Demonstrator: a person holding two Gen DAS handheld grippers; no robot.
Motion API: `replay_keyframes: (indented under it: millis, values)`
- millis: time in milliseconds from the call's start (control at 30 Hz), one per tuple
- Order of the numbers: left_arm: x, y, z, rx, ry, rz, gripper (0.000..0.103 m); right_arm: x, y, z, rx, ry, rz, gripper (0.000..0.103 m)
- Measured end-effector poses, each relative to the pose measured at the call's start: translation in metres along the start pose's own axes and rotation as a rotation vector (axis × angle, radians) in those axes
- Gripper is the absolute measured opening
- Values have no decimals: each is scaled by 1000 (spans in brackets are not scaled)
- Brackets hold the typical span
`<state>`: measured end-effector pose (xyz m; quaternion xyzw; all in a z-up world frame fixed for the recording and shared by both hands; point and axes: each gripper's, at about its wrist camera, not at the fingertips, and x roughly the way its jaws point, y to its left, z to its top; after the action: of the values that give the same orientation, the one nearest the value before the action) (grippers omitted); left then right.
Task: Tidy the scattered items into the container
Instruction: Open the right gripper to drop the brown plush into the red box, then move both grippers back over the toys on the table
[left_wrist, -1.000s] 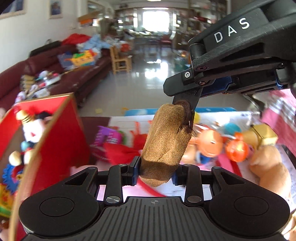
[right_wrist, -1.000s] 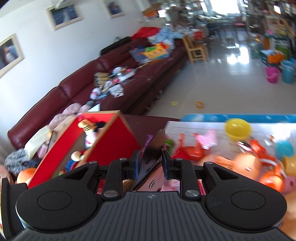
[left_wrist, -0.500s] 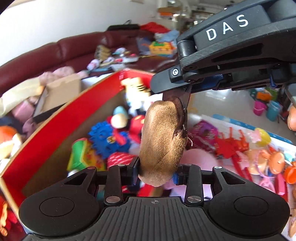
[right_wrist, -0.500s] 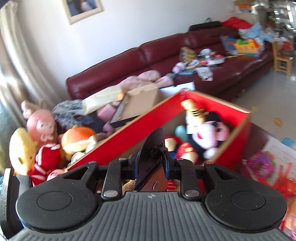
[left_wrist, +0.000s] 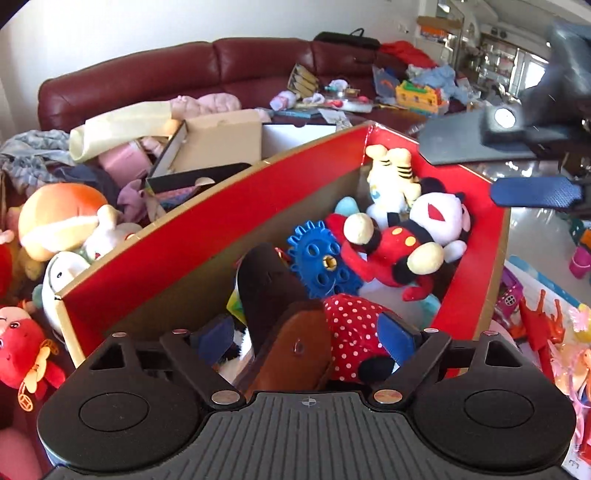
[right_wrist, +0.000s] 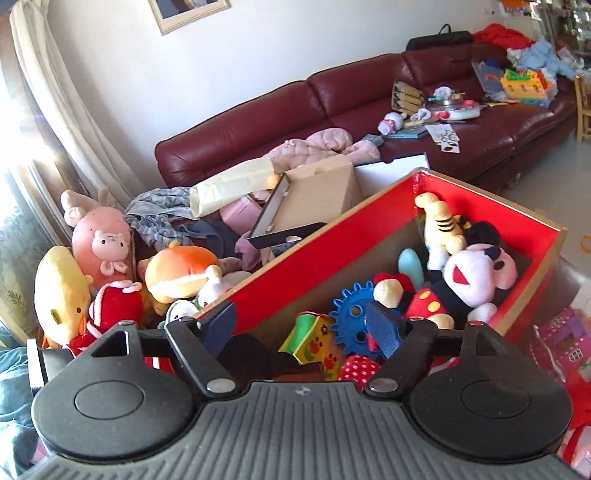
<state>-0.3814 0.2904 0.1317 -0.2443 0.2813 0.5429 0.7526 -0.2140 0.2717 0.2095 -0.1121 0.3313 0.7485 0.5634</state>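
Observation:
The brown suede shoe (left_wrist: 291, 343) with its dark sole turned up lies inside the red cardboard box (left_wrist: 207, 236), on top of the toys. My left gripper (left_wrist: 306, 332) hovers over it, jaws opening, pads clear of the shoe on both sides. My right gripper (right_wrist: 301, 326) is also over the box (right_wrist: 314, 254), jaws opening, nothing pressed between its pads; the shoe's dark end (right_wrist: 255, 350) shows just below it. In the left wrist view the right gripper (left_wrist: 517, 166) hangs at the upper right. A Mickey plush (left_wrist: 413, 240), a blue gear (left_wrist: 321, 262) and a striped tiger plush (left_wrist: 391, 173) fill the box.
A dark red sofa (right_wrist: 332, 107) piled with clothes and toys runs behind the box. A brown carton (right_wrist: 314, 192) leans at the box's far side. Plush toys (right_wrist: 99, 240) crowd the left. Pink and red toys (left_wrist: 535, 317) lie on a mat at the right.
Both grippers swung from the play mat to above the red box, then opened and let go of the brown shoe, which dropped into the box.

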Motion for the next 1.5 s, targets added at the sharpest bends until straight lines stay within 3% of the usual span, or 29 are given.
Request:
replay_keyframes:
  millis: [333,1000,1233,1500]
  values:
    - [6,-6,-3,20,-3,23,93,4,-4,-17,36,52,-9,84]
    - [-16,-47,-4,106,-75,-14,93,-35,-27,-30,108,-5,-41,86]
    - [-25,-79,-10,179,-92,-67,93,-60,-47,-40,154,-46,-66,86]
    - [-22,-133,-27,302,-74,-161,95,-102,-99,-68,277,-101,-175,88]
